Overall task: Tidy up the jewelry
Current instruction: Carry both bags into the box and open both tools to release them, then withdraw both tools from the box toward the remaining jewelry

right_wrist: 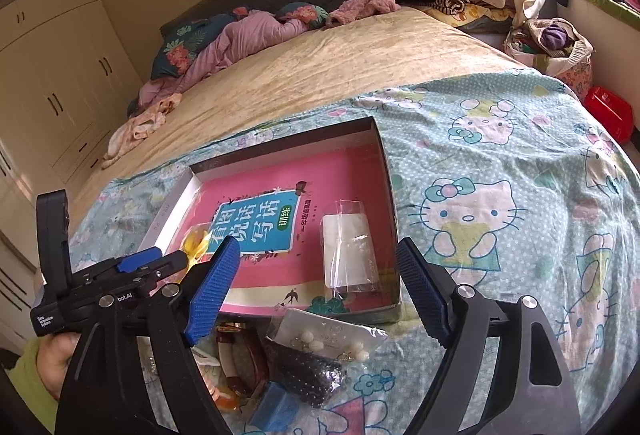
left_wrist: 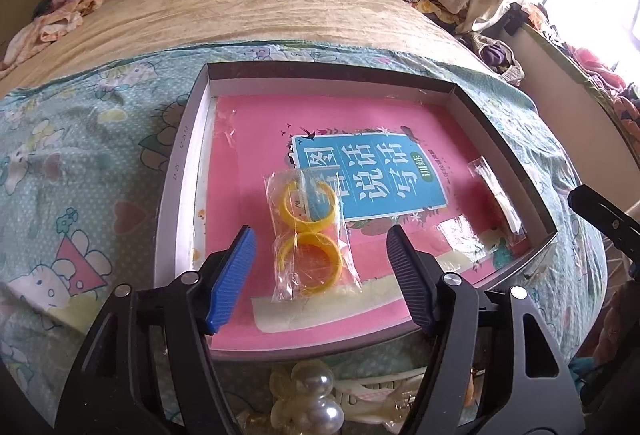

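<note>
Jewelry waits in two places on a bed: some packets already lie inside a shallow cardboard box (left_wrist: 176, 171), while a loose heap sits on the cartoon-print sheet (right_wrist: 500, 163) just outside the box's near wall.

The left gripper (left_wrist: 320, 275) stands wide open and empty, its ribbed pads flanking a clear bag of yellow rings (left_wrist: 310, 235) that rests on a pink book (left_wrist: 256, 155) lining the box floor. Whether the pads touch the bag cannot be told from this angle. The right gripper (right_wrist: 316, 287) is also spread wide and holds nothing; between its fingers, lower down, lies the unsorted heap: a card of pearl earrings (right_wrist: 332, 335) in plastic, a dark beaded piece (right_wrist: 308, 375), a brown-and-white bangle (right_wrist: 240, 351) and a small blue item (right_wrist: 276, 411). A second clear packet (right_wrist: 352, 255) lies inside the box against its right wall. A pearl hair clip (left_wrist: 316, 399) shows beneath the left gripper, outside the box.

The risks from here look plain. Slick plastic bags are likely to slide or crumple out of ribbed pads if pinched at a loose corner. The heap is tangled and overlapping, so a grab at one piece may well drag a neighbour along or scatter it across the soft sheet. The box sits on bedding, so a push against its low wall could shift or tip it. The two tools work close together, and the left one (right_wrist: 132, 267) already crowds the right one's view.
</note>
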A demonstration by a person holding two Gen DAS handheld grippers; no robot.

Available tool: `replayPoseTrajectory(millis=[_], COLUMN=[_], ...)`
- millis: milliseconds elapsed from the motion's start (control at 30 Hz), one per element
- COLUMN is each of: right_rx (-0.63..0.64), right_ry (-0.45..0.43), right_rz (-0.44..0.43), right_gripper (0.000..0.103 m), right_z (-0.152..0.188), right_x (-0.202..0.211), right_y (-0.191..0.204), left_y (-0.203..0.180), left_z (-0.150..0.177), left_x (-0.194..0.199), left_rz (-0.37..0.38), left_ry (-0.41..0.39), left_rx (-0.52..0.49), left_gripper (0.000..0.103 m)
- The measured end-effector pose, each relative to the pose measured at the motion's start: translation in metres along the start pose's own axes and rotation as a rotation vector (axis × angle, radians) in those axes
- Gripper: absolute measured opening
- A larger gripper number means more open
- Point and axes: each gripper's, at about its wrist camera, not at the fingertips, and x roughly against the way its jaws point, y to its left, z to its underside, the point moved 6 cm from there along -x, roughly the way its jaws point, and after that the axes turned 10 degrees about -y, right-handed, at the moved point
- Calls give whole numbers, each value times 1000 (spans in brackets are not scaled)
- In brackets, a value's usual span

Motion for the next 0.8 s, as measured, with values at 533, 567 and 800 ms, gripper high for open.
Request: replayPoseTrajectory(millis=[533,567,800], right_rx=[38,43,73], right_ry=[-118,-122,-145], right_rz=[-44,-46,-69], right_gripper=[86,86,86], right_z=[-24,-24,-24], right_x=[59,62,80], right_y=[33,36,56], left_y=[23,24,32], left_z=[-31,-31,-28], left_x=[83,86,108], left_rz=[6,6,1], left_ry=[-158,-163,-188], left_rx=[83,84,80], left_gripper=[92,92,92])
